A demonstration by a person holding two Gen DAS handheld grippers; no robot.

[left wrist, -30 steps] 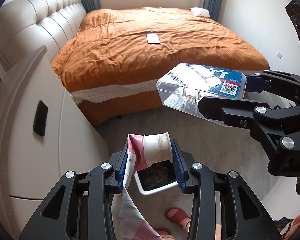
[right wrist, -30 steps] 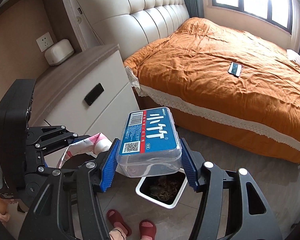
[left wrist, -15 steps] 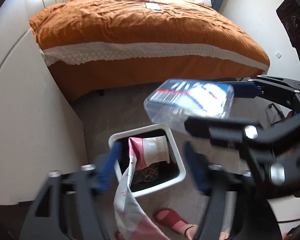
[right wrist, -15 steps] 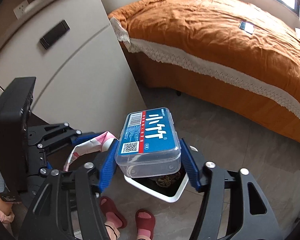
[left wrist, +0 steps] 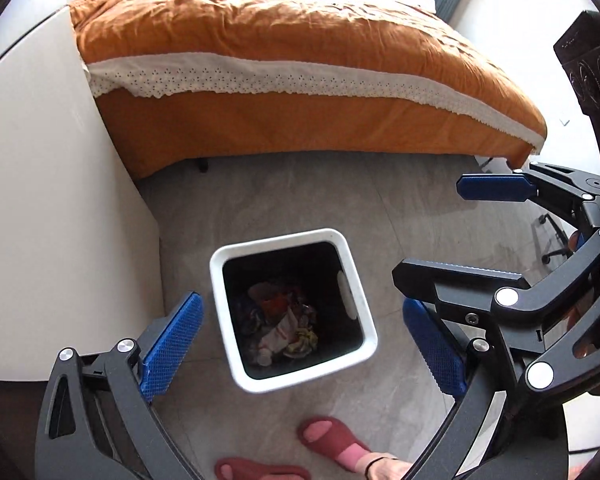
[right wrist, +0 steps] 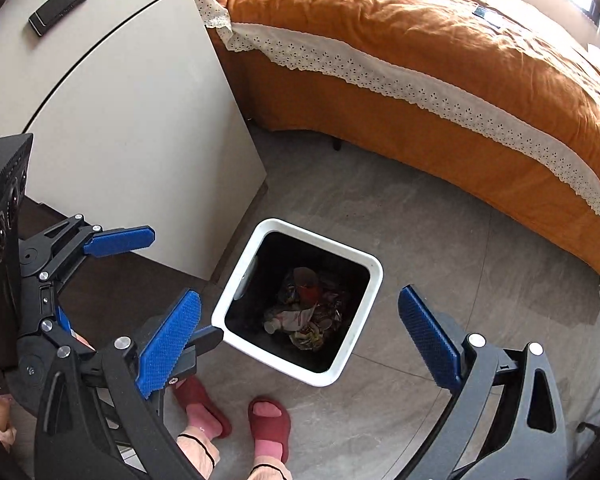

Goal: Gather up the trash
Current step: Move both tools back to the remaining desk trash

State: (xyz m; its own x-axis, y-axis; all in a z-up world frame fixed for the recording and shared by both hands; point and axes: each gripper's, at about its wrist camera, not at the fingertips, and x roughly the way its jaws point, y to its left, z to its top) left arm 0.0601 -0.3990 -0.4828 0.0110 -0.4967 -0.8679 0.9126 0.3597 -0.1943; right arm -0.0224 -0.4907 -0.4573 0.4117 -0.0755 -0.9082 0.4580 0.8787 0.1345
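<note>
With both the left gripper and the right gripper spread wide and empty above the white bin, where the trash now lies, we judge this drop done and must next seek further litter.

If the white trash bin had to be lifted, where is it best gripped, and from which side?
Judging by its pose, grip the white trash bin by one rim wall, coming straight down from above. It stands upright with its mouth open, and the rim is thin. The wall with the slot handle looks handiest. Both the left gripper and the right gripper are open.
</note>
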